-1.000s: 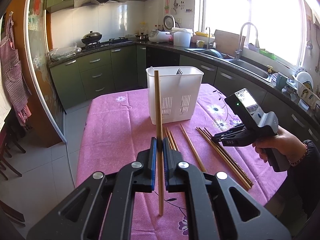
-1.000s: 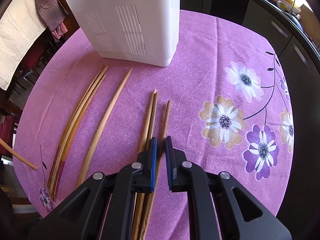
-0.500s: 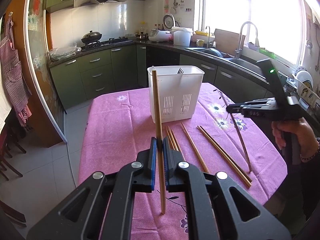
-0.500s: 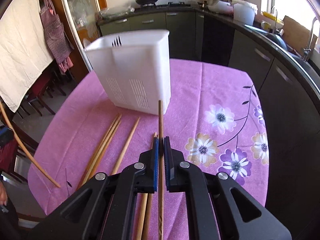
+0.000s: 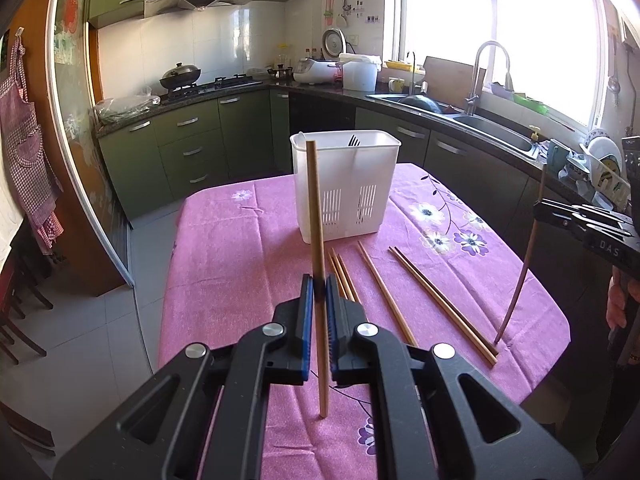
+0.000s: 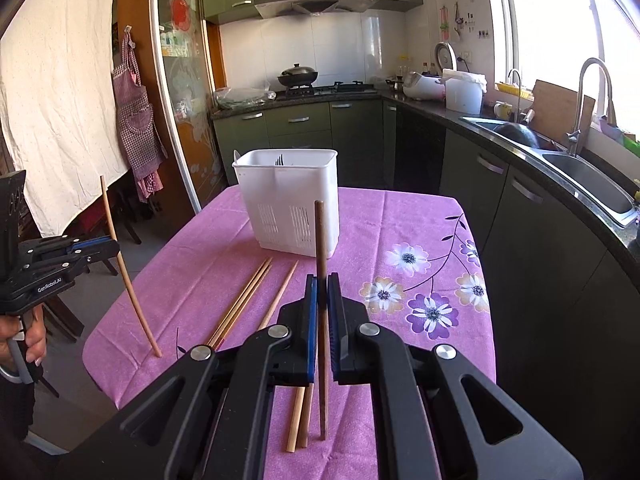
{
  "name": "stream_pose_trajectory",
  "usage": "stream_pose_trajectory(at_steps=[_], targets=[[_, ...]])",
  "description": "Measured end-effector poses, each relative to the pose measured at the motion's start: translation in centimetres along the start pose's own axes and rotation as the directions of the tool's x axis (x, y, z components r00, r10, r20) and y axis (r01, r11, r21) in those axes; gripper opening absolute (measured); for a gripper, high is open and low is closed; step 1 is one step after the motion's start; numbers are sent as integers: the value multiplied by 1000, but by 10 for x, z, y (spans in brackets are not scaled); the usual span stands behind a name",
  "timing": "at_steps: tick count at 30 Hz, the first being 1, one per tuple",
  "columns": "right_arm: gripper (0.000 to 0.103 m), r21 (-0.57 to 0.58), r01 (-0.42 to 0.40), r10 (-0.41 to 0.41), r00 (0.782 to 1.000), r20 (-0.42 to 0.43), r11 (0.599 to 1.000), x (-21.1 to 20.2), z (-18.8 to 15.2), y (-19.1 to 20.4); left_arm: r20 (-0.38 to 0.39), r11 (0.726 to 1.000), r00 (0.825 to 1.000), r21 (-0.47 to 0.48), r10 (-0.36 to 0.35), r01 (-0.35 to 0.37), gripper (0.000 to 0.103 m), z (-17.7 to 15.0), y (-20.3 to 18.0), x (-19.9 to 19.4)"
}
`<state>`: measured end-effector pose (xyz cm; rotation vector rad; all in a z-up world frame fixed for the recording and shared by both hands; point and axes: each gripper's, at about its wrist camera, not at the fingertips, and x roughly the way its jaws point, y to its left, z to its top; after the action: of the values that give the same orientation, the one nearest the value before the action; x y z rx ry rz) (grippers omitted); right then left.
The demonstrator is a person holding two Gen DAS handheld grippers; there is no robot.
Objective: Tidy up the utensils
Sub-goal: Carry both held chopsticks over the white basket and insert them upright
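The white bin (image 5: 345, 184) stands upright on the far half of the table (image 5: 224, 280), on the pink flowered cloth. Dark fork tines (image 5: 353, 141) poke up near the middle of its open top; what else is in it you cannot tell from here.

Your left tongs (image 5: 319, 286) are clamped on a pale chopstick (image 5: 316, 216), held near upright, roughly at mid-length. Its top end shows in front of the bin's left edge and its lower end hangs just above the cloth, this side of the pads. The tongs sit well short of the bin.

Your right tongs (image 6: 322, 288) are clamped on a darker chopstick (image 6: 320, 240), also upright, gripped about halfway along. Its top reaches up in front of the bin's lower wall and its foot hangs down past the pads over the near cloth. In the left view these tongs (image 5: 538, 205) show at the far right edge, off the table's right side.

Loose chopsticks lie flat on the cloth between the bin and both tongs: a close group (image 5: 342, 276) just right of your left pads, a single (image 5: 384, 290) beside it, and a pair (image 5: 440, 304) farther right. None touch the bin.
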<state>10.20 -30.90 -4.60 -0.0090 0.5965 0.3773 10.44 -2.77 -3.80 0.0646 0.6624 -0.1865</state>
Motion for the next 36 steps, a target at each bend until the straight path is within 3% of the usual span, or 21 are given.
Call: stream_pose_trajectory(at_steps=[9, 36], targets=[[6, 18, -26, 26, 1000, 8, 1000, -10, 1, -5, -10, 1000, 1000, -11, -27, 27, 6, 0, 0, -7], [6, -56, -80, 82, 996, 34, 995, -2, 45, 13, 28, 997, 997, 9, -73, 73, 6, 25, -2, -11]])
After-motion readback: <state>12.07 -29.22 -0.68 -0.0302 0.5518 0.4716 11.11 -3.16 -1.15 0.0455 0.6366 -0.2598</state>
